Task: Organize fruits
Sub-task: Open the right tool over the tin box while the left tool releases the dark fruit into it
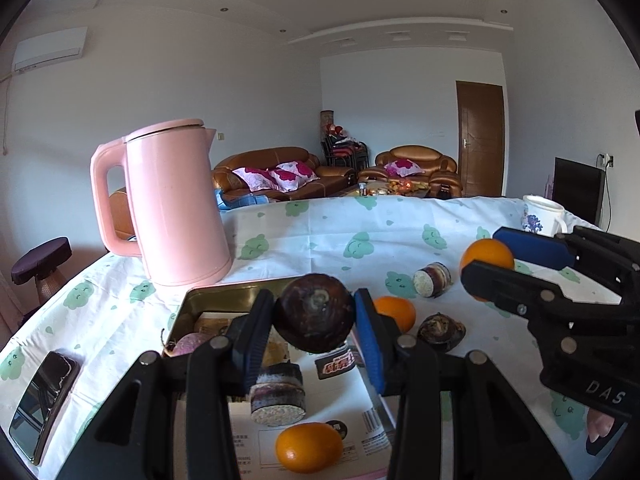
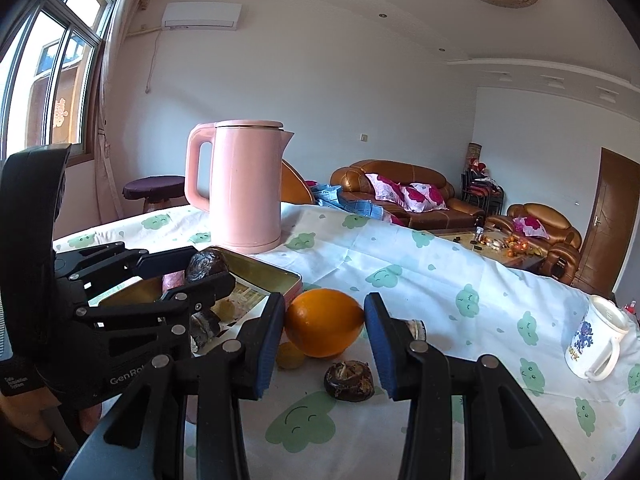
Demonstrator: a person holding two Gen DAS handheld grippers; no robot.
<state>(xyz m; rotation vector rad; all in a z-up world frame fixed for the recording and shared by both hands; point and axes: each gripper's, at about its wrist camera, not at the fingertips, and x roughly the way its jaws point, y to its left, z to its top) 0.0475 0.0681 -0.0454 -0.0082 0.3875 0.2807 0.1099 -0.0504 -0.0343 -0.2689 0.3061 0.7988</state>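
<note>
My left gripper (image 1: pixel 314 318) is shut on a dark brown round fruit (image 1: pixel 316 310) and holds it in the air over the near end of a gold tin tray (image 1: pixel 224 294). Below it lie a cut dark cane piece (image 1: pixel 278 398) and an orange (image 1: pixel 308 446) on printed cardboard. My right gripper (image 2: pixel 324 326) is shut on a large orange (image 2: pixel 324 322), raised above the tablecloth just right of the gold tin tray (image 2: pixel 276 276). On the cloth lie a dark brown fruit (image 2: pixel 349 380), a small orange (image 2: pixel 290 354) and another cane piece (image 1: pixel 432 280).
A tall pink kettle (image 1: pixel 176 208) stands behind the tray. A white mug (image 2: pixel 596 340) with blue print sits at the table's right end. A phone (image 1: pixel 44 396) lies at the left edge. Sofas and a low table fill the room beyond.
</note>
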